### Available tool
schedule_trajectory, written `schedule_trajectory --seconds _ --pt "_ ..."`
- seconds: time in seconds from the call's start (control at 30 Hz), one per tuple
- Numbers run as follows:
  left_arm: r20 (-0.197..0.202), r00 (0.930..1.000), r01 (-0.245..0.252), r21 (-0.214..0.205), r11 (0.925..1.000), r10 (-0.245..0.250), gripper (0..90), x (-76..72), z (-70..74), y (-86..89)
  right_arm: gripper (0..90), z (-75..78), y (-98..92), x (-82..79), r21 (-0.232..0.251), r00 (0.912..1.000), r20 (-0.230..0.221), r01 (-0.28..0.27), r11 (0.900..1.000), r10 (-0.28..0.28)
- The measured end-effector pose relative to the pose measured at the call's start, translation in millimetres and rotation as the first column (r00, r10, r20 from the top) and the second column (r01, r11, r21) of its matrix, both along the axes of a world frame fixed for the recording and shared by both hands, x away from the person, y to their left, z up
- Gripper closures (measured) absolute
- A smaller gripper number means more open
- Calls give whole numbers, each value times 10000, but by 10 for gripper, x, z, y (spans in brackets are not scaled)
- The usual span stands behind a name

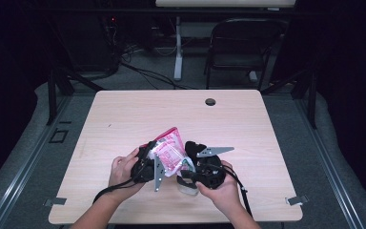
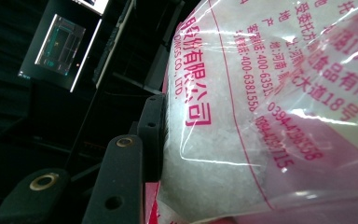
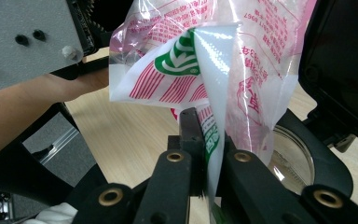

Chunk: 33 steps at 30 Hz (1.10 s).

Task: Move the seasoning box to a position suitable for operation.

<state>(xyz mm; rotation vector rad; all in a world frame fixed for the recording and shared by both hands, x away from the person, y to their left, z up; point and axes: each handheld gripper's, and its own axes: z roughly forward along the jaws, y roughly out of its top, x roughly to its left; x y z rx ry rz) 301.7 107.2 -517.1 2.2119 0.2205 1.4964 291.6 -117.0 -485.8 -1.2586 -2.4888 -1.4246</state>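
Left hand-held gripper (image 1: 148, 164) clamped on the body of a pink-printed plastic bag (image 1: 170, 151), one pad flat against the film where white granules bulge behind it. Right hand-held gripper (image 1: 190, 175) pinched tight on the bag's lower edge (image 3: 213, 135), jaws together with only thin film between them. Bag held up between both tools, above the near middle of the counter (image 1: 124, 114), with a clear glass dish (image 3: 292, 161) just below and behind the right jaws.

Likely trouble: a tear running wide if the two tools pull apart unevenly, spilling granules across the counter instead of into the dish. Also possible: thin film slipping out of the right pinch, since so little material sits in the jaws. Squeezing harder on the left could burst the bag at the seam.
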Motion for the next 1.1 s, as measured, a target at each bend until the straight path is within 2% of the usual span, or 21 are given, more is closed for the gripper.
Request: schedule_trajectory --seconds 0.33,0.63,0.83,0.9,0.97,1.1 --pt "372 9993 -27 234 9997 18 647 -23 21 -15 900 -23 2 7 40 10000 -56 -8 10000 8" --pt "421 9991 -57 434 9990 39 647 -28 30 -18 899 -21 1 6 -33 10000 -40 -64 10000 64" --pt "438 9990 -138 482 9987 117 648 -18 30 -5 881 4 -12 -3 -14 9999 111 -3 10000 3" --pt "469 9988 -189 621 9979 160 649 -16 34 2 867 15 -23 -5 -15 9998 176 15 10000 -14" --pt "495 9987 -159 546 9984 132 650 -15 24 0 863 19 -25 -6 -34 9998 194 9 10000 -8" --pt "560 9984 -154 699 9974 114 651 -21 23 0 832 42 -29 -22 -189 9994 340 -31 9998 37"
